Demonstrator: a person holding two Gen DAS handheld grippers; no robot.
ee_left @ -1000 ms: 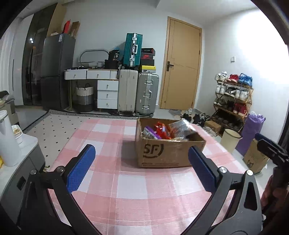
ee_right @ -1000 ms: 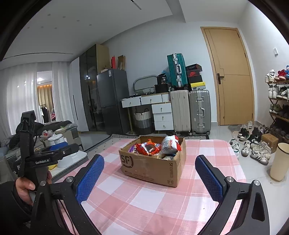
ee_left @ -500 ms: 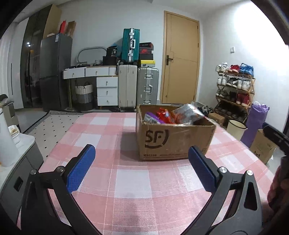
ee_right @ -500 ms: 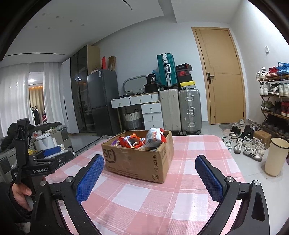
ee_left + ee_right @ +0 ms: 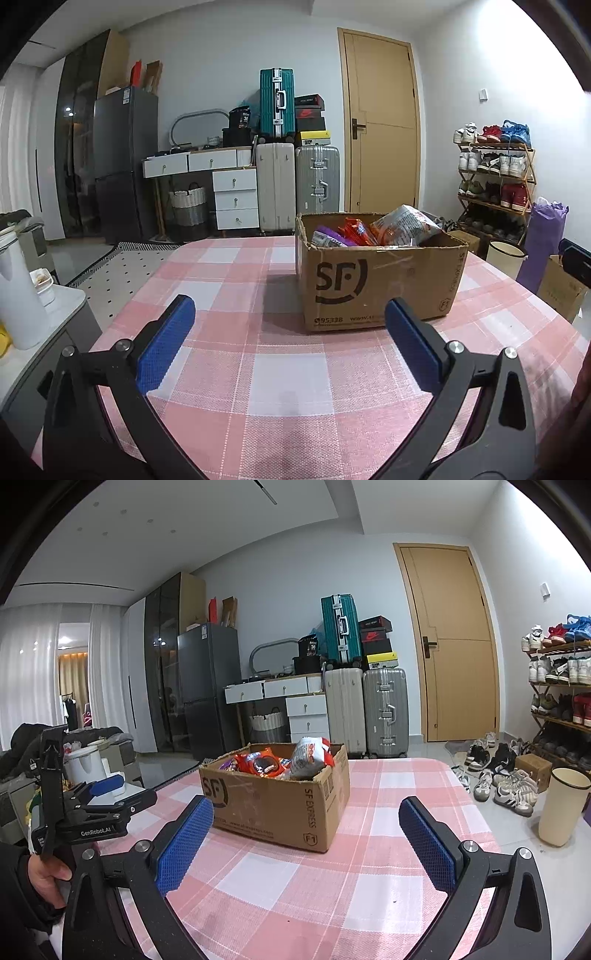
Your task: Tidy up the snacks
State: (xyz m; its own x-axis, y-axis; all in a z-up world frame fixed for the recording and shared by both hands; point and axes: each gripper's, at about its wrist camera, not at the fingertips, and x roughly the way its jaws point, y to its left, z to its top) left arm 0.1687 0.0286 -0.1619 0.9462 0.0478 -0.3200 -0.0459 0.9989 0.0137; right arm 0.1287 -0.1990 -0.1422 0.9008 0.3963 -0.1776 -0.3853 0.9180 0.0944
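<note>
Cardboard box sits on the pink checked tablecloth, toward the far right. Inside: snack packets heaped above the rim (purple, orange-red, one silvery). Left gripper level above the cloth, spread wide, holding nothing, box just ahead. Right gripper likewise gaping and empty, short of the box.

Cardboard box walls hide the lower snack packets; print on 1 silver packet unreadable.
</note>
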